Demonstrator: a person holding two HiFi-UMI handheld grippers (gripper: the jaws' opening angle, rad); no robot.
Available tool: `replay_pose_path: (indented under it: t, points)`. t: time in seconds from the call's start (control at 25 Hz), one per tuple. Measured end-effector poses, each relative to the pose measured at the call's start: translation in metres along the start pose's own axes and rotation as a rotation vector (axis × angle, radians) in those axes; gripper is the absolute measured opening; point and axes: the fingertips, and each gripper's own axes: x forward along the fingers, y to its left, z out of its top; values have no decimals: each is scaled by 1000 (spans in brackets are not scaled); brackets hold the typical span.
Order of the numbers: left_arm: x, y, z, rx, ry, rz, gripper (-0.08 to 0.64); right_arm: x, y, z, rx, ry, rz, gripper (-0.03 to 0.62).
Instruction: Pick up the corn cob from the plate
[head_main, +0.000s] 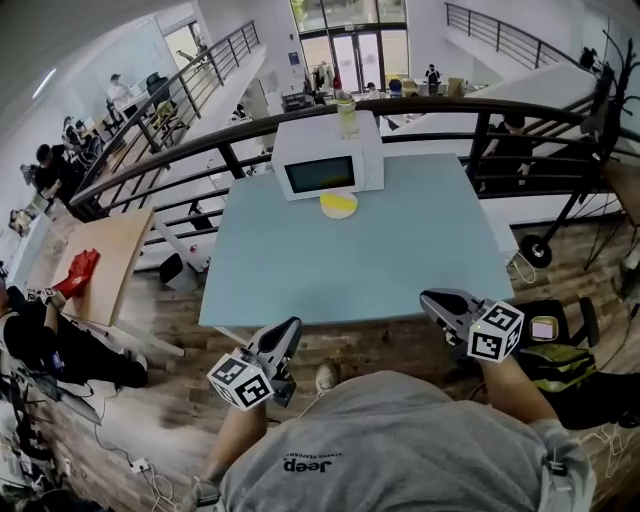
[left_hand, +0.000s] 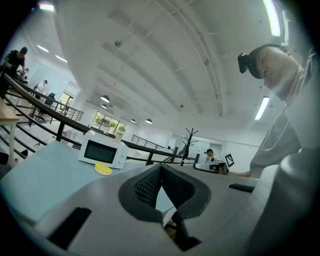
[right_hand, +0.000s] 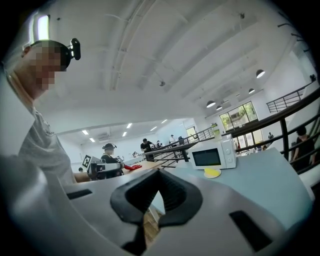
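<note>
A yellow plate (head_main: 338, 205) lies at the far end of the light blue table (head_main: 350, 270), just in front of a white microwave (head_main: 325, 160). The corn cob on it blends with the plate and I cannot make it out apart. The plate (left_hand: 103, 169) shows small in the left gripper view and, as the plate (right_hand: 212, 173), in the right gripper view. My left gripper (head_main: 291, 328) (left_hand: 161, 167) hovers at the table's near edge, shut and holding nothing. My right gripper (head_main: 430, 297) (right_hand: 159, 171) is level with it on the right, also shut and holding nothing. Both point toward the plate from far off.
A drink bottle (head_main: 346, 112) stands on the microwave. A black railing (head_main: 200, 150) runs behind the table. A wooden table with a red thing (head_main: 78, 270) is at the left, and bags (head_main: 560, 360) lie on the floor at the right.
</note>
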Motion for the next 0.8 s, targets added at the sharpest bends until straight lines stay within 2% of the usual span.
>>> replay_pose_path:
  t: [0.16,0.48,0.8]
  points:
    - [17,63,29,9,-6,-61,6,58,-17,21,-6,-12,-56,6]
    - [28,200,92,78,49,-138,6,194,-37,56,11,-40,-137,6]
    - [44,290,116,60,74,-169,6,261,-68,69,25,-31,-218,6]
